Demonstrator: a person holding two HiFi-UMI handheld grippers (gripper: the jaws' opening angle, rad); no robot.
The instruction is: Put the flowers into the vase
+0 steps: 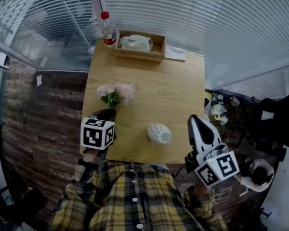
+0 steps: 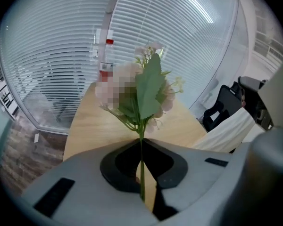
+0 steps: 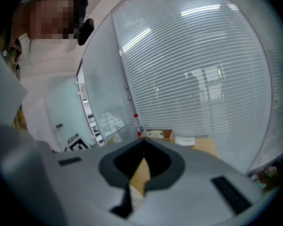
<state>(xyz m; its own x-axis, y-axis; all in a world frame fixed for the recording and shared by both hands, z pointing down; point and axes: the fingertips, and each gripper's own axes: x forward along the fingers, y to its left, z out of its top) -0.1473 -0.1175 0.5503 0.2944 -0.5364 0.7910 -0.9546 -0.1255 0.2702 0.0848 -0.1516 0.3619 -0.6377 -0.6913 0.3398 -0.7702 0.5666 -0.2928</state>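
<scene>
Where the light wooden surface (image 1: 173, 95) reaches its left edge, the left gripper (image 1: 108, 113) points down over it. Its fingers (image 2: 111, 168) are clamped on the thin green stem of the bunch of pale pink artificial flowers (image 1: 116, 93). The blooms and 1 broad green leaf stand out beyond the fingertips, toward the far end of the surface. The head view does not settle whether they touch the wood.

To the right, the white ribbed vase (image 1: 159, 134) sits on the surface near its front edge, between the 2 grippers and apart from both, well clear of the flowers.

Further right, the right gripper (image 1: 196, 121) hangs by the surface's right front corner. Its fingers (image 3: 177, 166) are together at the tips with nothing between them.

Along the far edge stand a clear plastic bottle with a red cap (image 1: 107, 31) and, right of it, an open wooden tray (image 1: 156, 56) holding something white.
</scene>
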